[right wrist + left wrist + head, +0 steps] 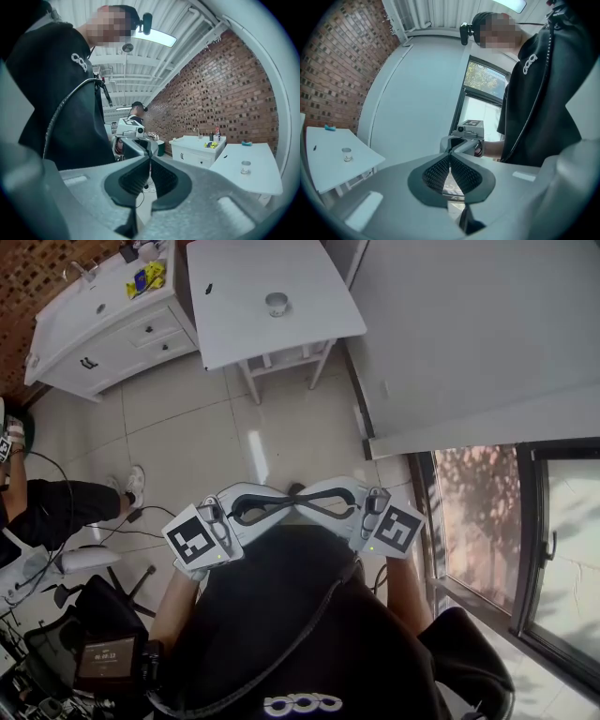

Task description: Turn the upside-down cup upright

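Note:
A small silvery cup (277, 304) stands on the white table (234, 324) far ahead, well beyond both grippers. It also shows small in the left gripper view (346, 154) and the right gripper view (245, 167); which way up it is cannot be told. My left gripper (284, 503) and right gripper (307, 501) are held close to the person's chest, pointing at each other, tips nearly touching. Each is shut with nothing in it: left gripper (450, 158), right gripper (150, 160).
A white sink cabinet (103, 324) with a yellow item (145, 279) stands left of the table. Another person (56, 507) sits at the left amid cables and gear. A white wall (469, 334) and a window (525, 531) are at the right. Tiled floor lies between me and the table.

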`<state>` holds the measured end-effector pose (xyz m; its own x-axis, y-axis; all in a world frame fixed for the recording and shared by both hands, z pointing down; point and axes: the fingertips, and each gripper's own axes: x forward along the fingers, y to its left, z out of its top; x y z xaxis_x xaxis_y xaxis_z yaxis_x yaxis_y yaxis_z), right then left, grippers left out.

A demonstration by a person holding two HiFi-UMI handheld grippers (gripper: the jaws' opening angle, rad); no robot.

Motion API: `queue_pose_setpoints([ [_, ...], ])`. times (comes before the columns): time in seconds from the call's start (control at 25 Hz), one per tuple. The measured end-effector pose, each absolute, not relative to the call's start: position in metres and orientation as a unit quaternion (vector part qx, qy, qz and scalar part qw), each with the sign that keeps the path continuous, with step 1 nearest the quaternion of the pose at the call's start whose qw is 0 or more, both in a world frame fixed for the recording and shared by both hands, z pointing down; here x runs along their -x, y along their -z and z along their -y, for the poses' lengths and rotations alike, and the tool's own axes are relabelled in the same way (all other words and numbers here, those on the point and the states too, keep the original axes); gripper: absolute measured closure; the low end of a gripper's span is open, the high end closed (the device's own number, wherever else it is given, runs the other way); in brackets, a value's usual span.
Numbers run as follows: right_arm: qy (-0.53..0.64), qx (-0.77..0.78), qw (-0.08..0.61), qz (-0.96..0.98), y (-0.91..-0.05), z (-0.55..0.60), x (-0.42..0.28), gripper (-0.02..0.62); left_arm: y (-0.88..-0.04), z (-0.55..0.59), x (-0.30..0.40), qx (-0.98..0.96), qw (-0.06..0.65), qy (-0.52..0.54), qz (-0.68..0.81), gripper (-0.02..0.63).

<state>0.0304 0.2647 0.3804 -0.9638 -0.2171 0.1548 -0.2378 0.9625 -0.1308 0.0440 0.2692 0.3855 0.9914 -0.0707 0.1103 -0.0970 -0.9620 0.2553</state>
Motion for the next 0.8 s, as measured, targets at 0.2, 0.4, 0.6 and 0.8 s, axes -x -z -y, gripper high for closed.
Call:
queue_pose_setpoints([
  [0.2, -0.080, -0.115, 0.061, 0.988, -0.378, -0.272, -0.034, 0.601, -0.385, -0.277, -0.048, -0.990, 0.131, -0.043, 0.044, 0.580],
  [0.4, -0.073, -0.110, 0.063, 0.989, -0.378, -0.284, -0.044, 0.603, -0.384, -0.287, -0.058, -0.990, 0.128, -0.039, 0.048, 0.580],
  [0.6, -0.074, -0.110, 0.060, 0.989, -0.378, -0.286, -0.049, 0.603, -0.386, -0.290, -0.062, -0.990, 0.127, -0.044, 0.049, 0.580],
  [0.8, -0.066, -0.105, 0.071, 0.990, -0.382, -0.285, -0.049, 0.603, -0.386, -0.288, -0.062, -0.989, 0.129, -0.043, 0.054, 0.580],
])
